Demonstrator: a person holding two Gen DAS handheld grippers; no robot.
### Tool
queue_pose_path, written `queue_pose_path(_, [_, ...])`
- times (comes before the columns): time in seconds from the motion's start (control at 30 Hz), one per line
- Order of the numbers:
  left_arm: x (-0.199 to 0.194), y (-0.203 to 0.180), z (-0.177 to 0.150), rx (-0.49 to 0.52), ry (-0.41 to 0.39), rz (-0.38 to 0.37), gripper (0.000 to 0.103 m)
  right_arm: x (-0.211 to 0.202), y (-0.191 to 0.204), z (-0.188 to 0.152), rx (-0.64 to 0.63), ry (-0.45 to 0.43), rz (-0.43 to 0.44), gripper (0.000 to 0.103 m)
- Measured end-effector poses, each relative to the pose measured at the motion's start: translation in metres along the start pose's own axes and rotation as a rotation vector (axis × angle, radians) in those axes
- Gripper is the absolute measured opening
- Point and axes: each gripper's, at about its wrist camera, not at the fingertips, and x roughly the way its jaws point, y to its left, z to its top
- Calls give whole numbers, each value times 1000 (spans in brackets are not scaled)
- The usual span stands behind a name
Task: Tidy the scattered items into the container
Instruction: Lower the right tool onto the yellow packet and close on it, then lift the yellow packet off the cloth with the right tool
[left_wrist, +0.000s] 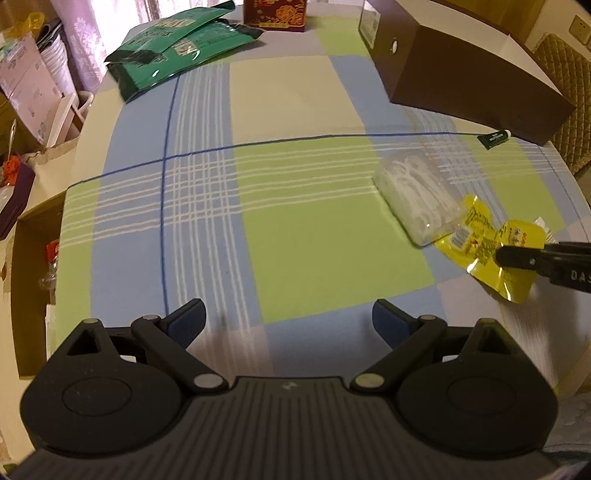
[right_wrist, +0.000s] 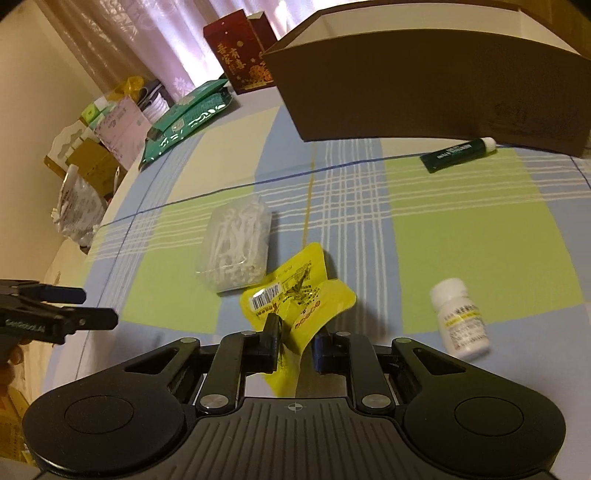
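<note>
My right gripper (right_wrist: 297, 332) is shut on a crumpled yellow snack packet (right_wrist: 295, 291), which bulges up between the pads. In the left wrist view that gripper (left_wrist: 517, 256) pinches the packet (left_wrist: 476, 236) at the right edge. Touching the packet lies a clear pack of white picks (right_wrist: 236, 243) (left_wrist: 417, 195). A white pill bottle (right_wrist: 461, 319) lies on its side to the right. A dark green tube (right_wrist: 456, 153) (left_wrist: 493, 139) rests against the brown box (right_wrist: 424, 92) (left_wrist: 469, 70). My left gripper (left_wrist: 288, 321) (right_wrist: 98, 306) stands open over bare checked cloth.
Green pouches (left_wrist: 173, 48) and a red carton (left_wrist: 275, 14) lie at the far end of the checked tablecloth (left_wrist: 314, 229). Boxes and bags (right_wrist: 110, 129) crowd the space past the table's left edge. A hand (right_wrist: 7, 365) holds the left gripper.
</note>
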Motion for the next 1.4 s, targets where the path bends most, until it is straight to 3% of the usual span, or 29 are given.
queue_pose_path(0.27, [6, -21, 12, 41, -5, -30, 95, -27, -9, 3, 24, -32, 10, 20])
queue_pose_path(0.7, [17, -56, 27, 17, 1, -47, 95, -55, -34, 27, 4, -70, 43, 20])
queue_pose_path(1.2, [36, -89, 49, -68, -36, -21, 95, -78, -95, 46, 57, -97, 37, 20])
queue_pose_path(1.4, [51, -108, 62, -42, -53, -27, 94, -89, -121, 51, 98, -116, 18, 20])
